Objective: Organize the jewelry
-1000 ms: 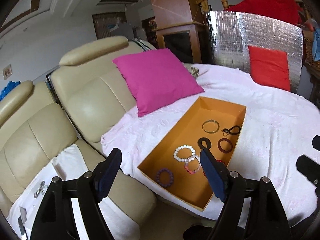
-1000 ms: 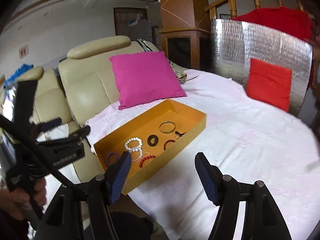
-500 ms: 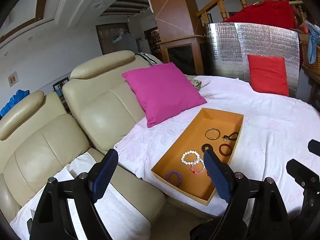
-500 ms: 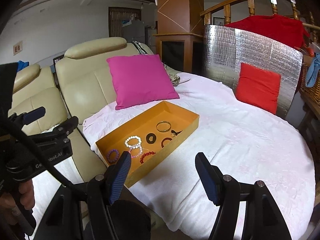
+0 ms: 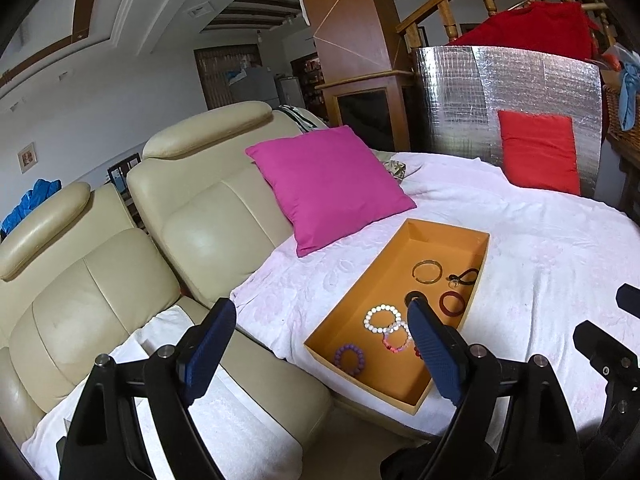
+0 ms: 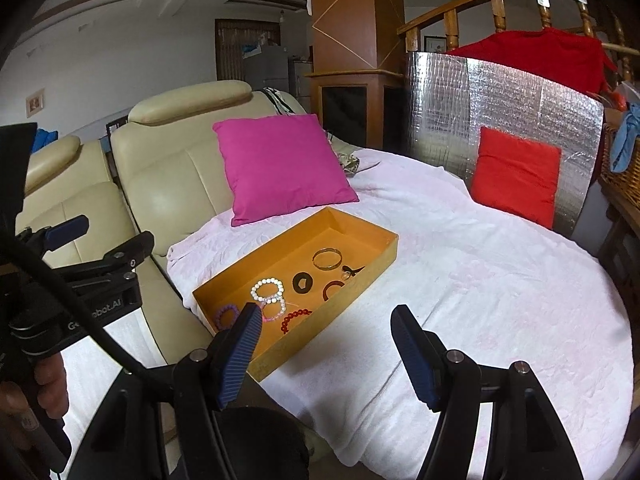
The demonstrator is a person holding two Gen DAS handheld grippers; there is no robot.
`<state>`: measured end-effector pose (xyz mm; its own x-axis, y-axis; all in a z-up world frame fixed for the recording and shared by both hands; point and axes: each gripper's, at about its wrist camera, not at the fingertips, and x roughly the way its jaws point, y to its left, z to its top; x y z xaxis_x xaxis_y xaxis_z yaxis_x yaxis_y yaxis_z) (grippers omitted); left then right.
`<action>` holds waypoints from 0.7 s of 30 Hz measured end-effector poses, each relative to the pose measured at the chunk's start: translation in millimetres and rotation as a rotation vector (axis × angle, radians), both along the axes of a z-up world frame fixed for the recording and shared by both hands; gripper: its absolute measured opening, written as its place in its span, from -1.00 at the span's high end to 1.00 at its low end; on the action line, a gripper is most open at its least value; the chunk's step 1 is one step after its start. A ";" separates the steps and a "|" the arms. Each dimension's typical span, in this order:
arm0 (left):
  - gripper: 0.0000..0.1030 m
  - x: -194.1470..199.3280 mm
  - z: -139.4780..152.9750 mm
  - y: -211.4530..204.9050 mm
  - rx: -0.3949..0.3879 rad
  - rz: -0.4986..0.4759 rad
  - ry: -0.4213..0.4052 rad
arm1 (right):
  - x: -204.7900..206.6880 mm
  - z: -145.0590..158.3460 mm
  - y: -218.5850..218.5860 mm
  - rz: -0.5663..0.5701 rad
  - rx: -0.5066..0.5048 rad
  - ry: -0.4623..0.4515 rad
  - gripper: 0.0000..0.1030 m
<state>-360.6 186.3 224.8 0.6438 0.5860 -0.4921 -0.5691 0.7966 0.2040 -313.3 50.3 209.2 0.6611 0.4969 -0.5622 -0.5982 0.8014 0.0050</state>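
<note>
Several bracelets and rings, among them a white bead bracelet (image 6: 267,290), lie in an open orange cardboard box (image 6: 362,286) on the white-covered round table (image 6: 500,300). Both the left gripper (image 5: 320,342) and right gripper (image 6: 326,340) hover apart-fingered, holding nothing. Partly hidden lettering "obot.AI" marks the left one.

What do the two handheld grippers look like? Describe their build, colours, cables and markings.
Each handheld gripper, left and right, has a black angular frame with silver bolt heads and two dark blue ribbed finger pads. In the right wrist view, the left unit carries partly hidden white lettering and a black cable.
</note>
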 end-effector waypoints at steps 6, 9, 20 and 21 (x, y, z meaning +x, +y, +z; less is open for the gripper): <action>-0.70 0.3 -1.4 5.1 -0.013 0.011 0.002 | 0.8 -2.8 5.3 0.012 -0.012 -0.001 -0.38; -0.71 1.2 -2.3 8.2 -0.016 0.013 0.003 | 0.5 -3.9 6.6 0.018 -0.015 0.000 -0.38; -0.71 -0.4 -5.1 13.5 -0.031 0.012 0.003 | 0.9 -4.0 9.7 0.019 -0.021 0.001 -0.38; -0.71 -0.7 -5.3 14.0 -0.032 0.012 0.003 | 0.9 -3.9 9.7 0.019 -0.021 0.000 -0.38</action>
<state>-361.3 200.3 219.4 0.6355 0.5772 -0.5128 -0.5777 0.7961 0.1802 -312.5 59.9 205.3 0.6518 0.4970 -0.5728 -0.6129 0.7900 -0.0120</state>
